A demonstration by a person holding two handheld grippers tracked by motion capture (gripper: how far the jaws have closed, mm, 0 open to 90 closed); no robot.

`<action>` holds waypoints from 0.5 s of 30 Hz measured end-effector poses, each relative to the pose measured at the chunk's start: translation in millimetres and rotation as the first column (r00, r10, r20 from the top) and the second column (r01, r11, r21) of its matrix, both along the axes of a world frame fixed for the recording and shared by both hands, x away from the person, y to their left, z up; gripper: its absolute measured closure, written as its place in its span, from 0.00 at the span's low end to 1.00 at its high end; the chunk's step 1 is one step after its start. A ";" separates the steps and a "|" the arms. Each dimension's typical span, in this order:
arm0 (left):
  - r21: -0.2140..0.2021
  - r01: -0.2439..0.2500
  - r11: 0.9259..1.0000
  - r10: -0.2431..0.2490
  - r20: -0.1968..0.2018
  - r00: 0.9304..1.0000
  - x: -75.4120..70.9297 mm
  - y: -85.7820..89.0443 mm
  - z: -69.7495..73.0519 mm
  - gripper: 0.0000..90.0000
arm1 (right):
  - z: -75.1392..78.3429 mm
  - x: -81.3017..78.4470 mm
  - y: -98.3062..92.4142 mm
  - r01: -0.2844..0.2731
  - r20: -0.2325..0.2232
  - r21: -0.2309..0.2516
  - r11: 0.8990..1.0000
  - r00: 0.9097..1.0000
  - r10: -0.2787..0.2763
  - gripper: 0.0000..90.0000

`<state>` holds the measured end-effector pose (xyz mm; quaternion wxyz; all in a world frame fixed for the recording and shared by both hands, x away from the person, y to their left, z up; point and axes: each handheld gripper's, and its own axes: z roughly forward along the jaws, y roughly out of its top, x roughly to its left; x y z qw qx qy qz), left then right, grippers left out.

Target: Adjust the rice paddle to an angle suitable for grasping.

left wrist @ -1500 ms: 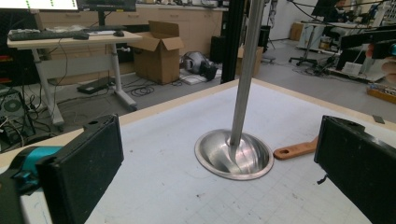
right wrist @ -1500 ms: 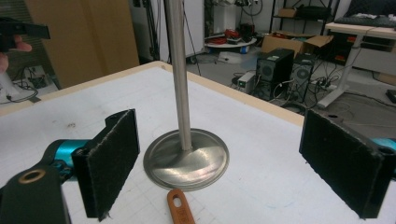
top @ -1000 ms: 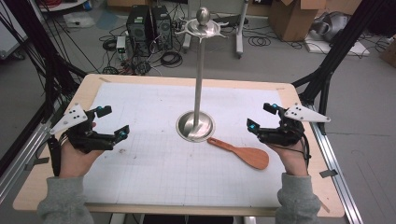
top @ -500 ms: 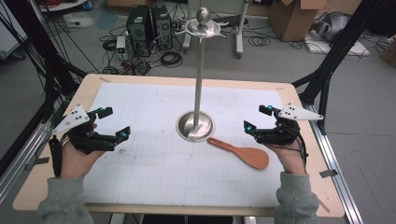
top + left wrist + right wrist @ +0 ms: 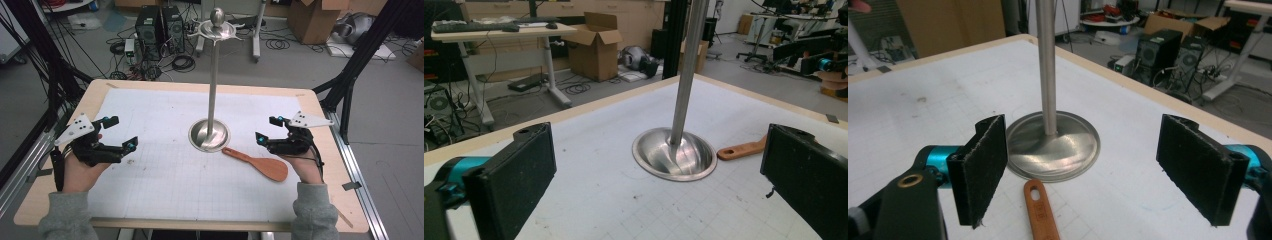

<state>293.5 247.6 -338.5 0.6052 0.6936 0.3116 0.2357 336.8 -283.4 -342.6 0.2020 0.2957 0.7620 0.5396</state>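
Covering most of the single wooden table point(image 5: 47, 197) is one white gridded mat point(image 5: 165, 175). On it stands one metal stand point(image 5: 214, 90), a tall pole rising from a round dished base; the dish holds nothing. One wooden spatula point(image 5: 260, 163) lies flat on the mat just beside that base, its handle end toward the dish. The left gripper point(image 5: 120, 134) hovers wide open and empty. The right gripper point(image 5: 267, 129), jaws just closing yet apart, grips nothing; the spatula handle point(image 5: 1040, 210) lies between them, untouched.
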 end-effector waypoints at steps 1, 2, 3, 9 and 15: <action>0.001 -0.001 1.000 0.001 0.000 1.000 0.0 0.2 -0.2 0.02 | -0.9 0.1 0.5 -0.009 -0.001 0.001 1.000 1.000 0.009 0.29; 0.001 -0.003 1.000 0.003 -0.002 1.000 0.0 0.3 -0.4 0.02 | -1.8 0.2 1.3 -0.016 0.004 0.001 1.000 1.000 0.016 0.30; 0.002 -0.004 1.000 0.004 -0.004 1.000 0.0 0.3 -0.5 0.02 | -2.4 0.6 2.5 -0.015 0.006 -0.002 1.000 1.000 0.015 0.33; 0.004 -0.001 1.000 0.001 -0.005 1.000 0.0 -0.3 -1.0 0.02 | -8.7 0.8 10.6 -0.043 -0.012 -0.044 0.998 0.999 0.042 0.53; 0.004 -0.007 1.000 0.007 -0.009 1.000 0.6 0.2 -1.6 0.02 | -17.2 3.7 16.9 -0.025 0.001 -0.062 0.998 1.000 0.025 0.70</action>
